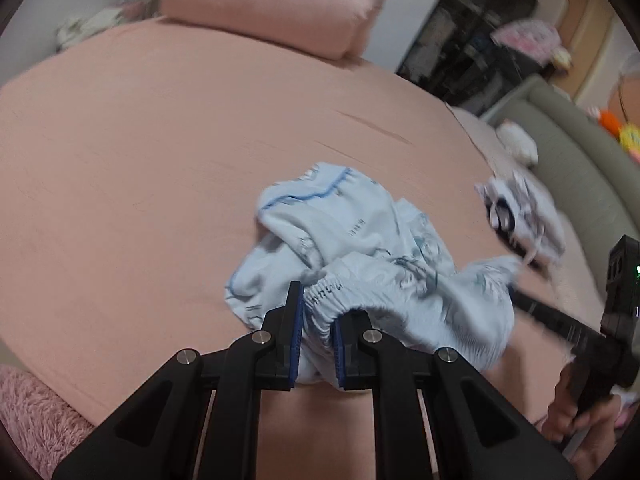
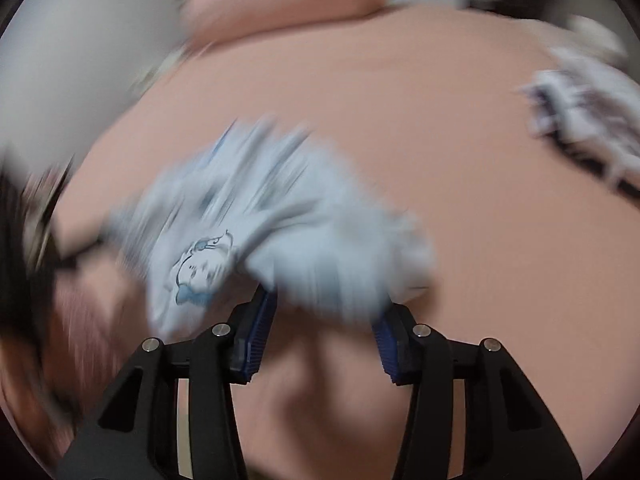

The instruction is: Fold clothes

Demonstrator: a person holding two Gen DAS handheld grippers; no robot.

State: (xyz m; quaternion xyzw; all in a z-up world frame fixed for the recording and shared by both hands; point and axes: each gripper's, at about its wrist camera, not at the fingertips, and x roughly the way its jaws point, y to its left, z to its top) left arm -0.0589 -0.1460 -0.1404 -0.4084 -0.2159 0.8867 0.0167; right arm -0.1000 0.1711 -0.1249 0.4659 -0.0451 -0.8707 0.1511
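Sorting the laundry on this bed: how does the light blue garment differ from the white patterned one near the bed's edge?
The light blue garment is clamped at its elastic band by the left gripper; the white patterned garment lies untouched. The blue one carries pale blue cartoon prints, the white one dark markings. The blue one looks larger. Both are crumpled and unfolded on the pink sheet.

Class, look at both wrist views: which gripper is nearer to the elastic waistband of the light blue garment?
Left. The left gripper is clamped on the elastic waistband; the right gripper sits at another edge of the light blue garment, jaws apart.
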